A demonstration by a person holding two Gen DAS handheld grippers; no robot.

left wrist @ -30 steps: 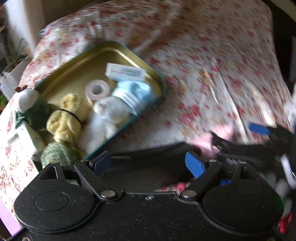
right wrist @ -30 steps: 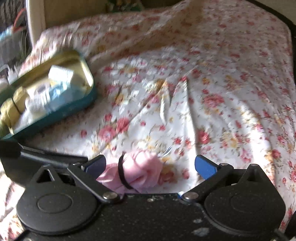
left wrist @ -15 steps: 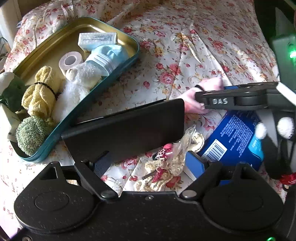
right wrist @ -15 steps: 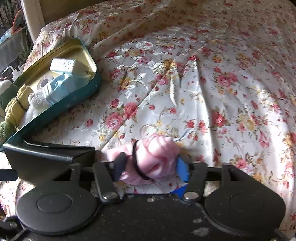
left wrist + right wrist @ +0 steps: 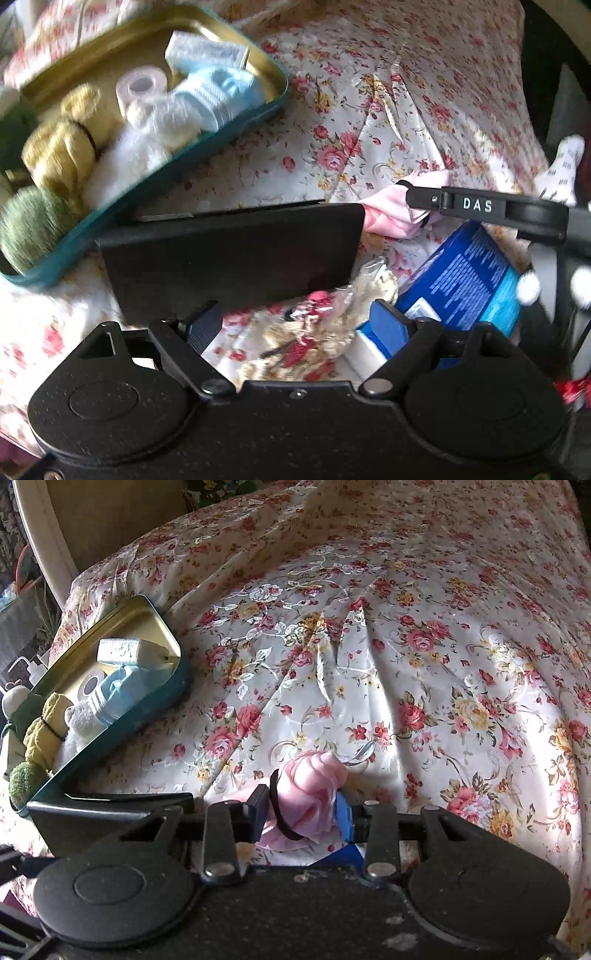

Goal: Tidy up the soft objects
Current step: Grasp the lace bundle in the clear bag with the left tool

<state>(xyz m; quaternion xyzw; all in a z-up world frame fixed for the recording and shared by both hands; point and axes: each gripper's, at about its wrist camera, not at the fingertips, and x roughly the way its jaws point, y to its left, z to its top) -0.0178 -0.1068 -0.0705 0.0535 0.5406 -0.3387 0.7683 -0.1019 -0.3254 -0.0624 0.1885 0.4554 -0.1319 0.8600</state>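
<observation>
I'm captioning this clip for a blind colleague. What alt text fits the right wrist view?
The right tool is clamped on a pink rolled cloth bound by a black band, its jaws having just closed, on a floral bedsheet. At left, a teal tin tray holds rolled soft items, a tape roll and a small box.

Patchy sunlight, fisheye warp, left view blurred
</observation>
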